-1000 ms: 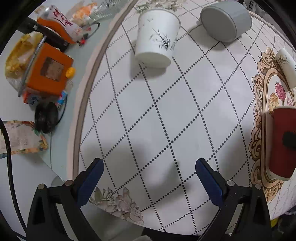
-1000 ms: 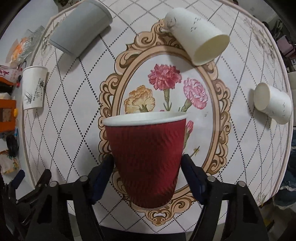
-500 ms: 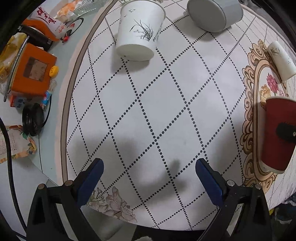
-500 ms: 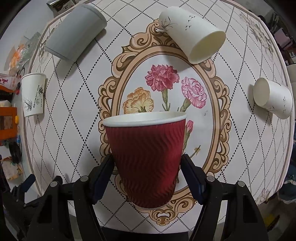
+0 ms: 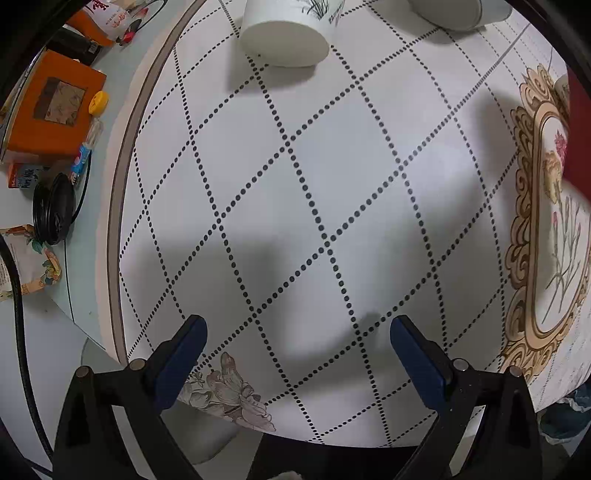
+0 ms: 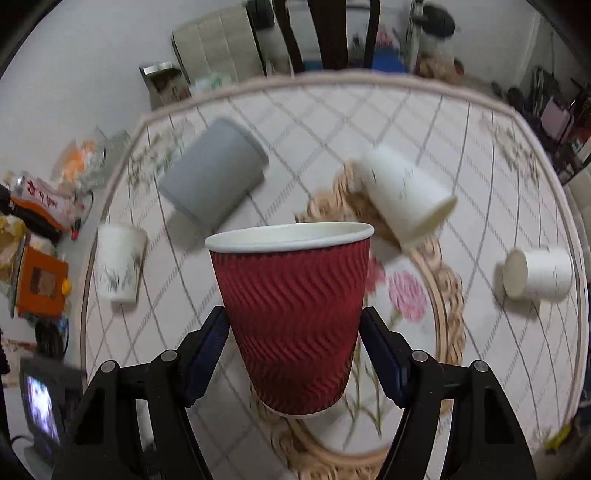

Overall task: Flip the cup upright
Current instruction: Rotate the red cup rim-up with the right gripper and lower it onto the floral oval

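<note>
My right gripper [image 6: 293, 328] is shut on a dark red ribbed paper cup [image 6: 291, 314], held rim-up above the table's flower medallion [image 6: 406, 295]. A sliver of the red cup shows at the right edge of the left wrist view [image 5: 578, 147]. My left gripper [image 5: 295, 332] is open and empty, low over the dotted-diamond tablecloth [image 5: 332, 184] near the front edge. A white cup with a grass print [image 5: 288, 33] [image 6: 120, 267] stands upside down at the far left.
A grey cup [image 6: 214, 177] lies on its side at the back left. Two white cups [image 6: 406, 199] [image 6: 537, 273] lie on their sides at centre-back and right. An orange box [image 5: 51, 107], a black cable reel [image 5: 53, 208] and packets sit beyond the table's left edge.
My right gripper has tilted up with the red cup, so the view now looks across the table. My left gripper has moved closer to the table and forward toward the white cup.
</note>
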`<act>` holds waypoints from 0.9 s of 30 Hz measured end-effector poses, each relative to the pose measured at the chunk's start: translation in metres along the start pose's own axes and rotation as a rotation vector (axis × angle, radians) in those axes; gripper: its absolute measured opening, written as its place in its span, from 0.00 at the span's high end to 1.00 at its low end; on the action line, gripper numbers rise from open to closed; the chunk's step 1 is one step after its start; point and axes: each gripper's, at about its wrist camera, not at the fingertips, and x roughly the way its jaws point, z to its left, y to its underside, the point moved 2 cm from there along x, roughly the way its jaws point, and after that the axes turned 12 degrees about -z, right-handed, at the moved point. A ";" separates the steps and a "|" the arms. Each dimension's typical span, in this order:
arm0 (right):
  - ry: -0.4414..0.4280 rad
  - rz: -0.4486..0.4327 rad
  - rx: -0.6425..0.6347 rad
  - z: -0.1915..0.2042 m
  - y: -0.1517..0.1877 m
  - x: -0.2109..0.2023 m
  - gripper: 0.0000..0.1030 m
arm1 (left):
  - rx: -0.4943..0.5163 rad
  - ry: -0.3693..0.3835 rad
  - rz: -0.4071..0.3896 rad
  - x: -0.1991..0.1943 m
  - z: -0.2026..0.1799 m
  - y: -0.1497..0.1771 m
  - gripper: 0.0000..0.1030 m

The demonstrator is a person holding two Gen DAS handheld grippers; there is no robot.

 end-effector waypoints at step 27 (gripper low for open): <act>0.093 -0.070 -0.057 -0.014 0.089 -0.029 0.13 | 0.132 0.007 -0.154 -0.051 -0.024 0.046 0.02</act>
